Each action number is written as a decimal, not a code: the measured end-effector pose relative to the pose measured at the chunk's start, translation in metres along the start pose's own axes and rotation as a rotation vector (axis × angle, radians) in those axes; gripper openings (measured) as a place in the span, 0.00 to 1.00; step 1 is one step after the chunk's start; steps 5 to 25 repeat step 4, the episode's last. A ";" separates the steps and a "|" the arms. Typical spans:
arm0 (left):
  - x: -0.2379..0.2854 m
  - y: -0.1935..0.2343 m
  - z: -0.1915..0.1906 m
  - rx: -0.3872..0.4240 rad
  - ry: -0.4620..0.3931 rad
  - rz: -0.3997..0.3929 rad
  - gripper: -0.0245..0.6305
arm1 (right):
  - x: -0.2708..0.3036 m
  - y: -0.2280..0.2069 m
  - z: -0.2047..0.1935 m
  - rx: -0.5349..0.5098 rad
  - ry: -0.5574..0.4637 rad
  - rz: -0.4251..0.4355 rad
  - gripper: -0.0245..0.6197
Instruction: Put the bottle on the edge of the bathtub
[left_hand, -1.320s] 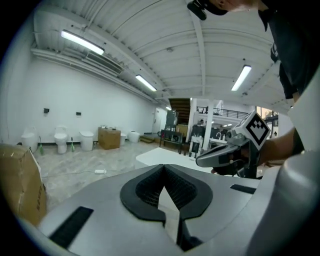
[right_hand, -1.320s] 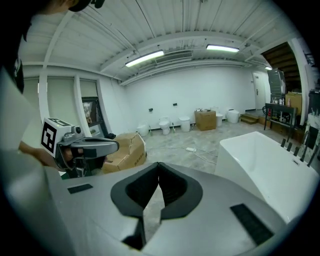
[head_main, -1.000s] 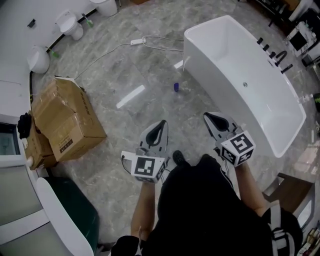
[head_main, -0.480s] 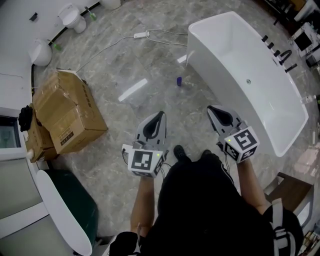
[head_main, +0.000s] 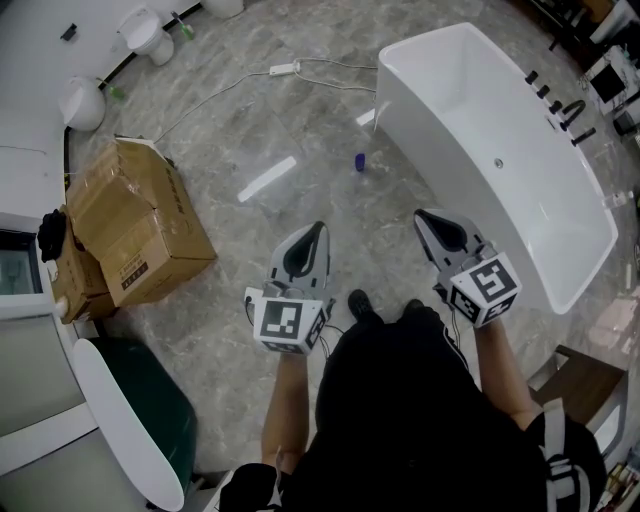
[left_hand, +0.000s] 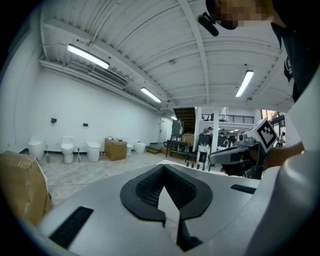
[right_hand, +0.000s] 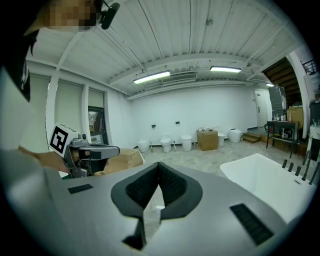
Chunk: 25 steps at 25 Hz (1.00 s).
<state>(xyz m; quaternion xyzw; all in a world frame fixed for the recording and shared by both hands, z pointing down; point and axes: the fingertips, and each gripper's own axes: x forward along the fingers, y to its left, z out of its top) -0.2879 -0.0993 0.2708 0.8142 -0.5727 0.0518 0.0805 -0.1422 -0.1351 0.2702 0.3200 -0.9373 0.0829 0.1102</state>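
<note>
A small blue bottle (head_main: 359, 161) stands on the marble floor, just left of the white bathtub (head_main: 436, 42). It is well ahead of both grippers. My left gripper (head_main: 319, 229) is held at waist height, shut with nothing between its fingers, its jaws meeting at the tip (left_hand: 163, 168). My right gripper (head_main: 420, 215) hangs beside the tub's near end, also shut and empty (right_hand: 159, 165). The tub's rim (right_hand: 260, 159) shows to the right in the right gripper view. The bottle does not show in either gripper view.
Crumpled cardboard boxes (head_main: 137, 228) stand on the floor at left. A power strip (head_main: 283, 69) with a long cable lies beyond the bottle. Toilets (head_main: 143, 35) line the far wall. Black taps (head_main: 561, 113) sit along the tub's far rim. A wooden stool (head_main: 590, 384) is at lower right.
The head view has shifted slightly, so the tub and boxes sit a little differently in frame. Both grippers stay shut and in nearly the same pose.
</note>
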 end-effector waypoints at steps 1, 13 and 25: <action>0.000 0.001 0.000 0.000 0.000 0.003 0.06 | 0.000 0.000 0.000 0.001 0.000 -0.001 0.06; -0.001 0.002 0.000 -0.003 0.000 0.007 0.06 | 0.000 0.000 0.001 0.002 -0.002 0.001 0.06; -0.001 0.002 0.000 -0.003 0.000 0.007 0.06 | 0.000 0.000 0.001 0.002 -0.002 0.001 0.06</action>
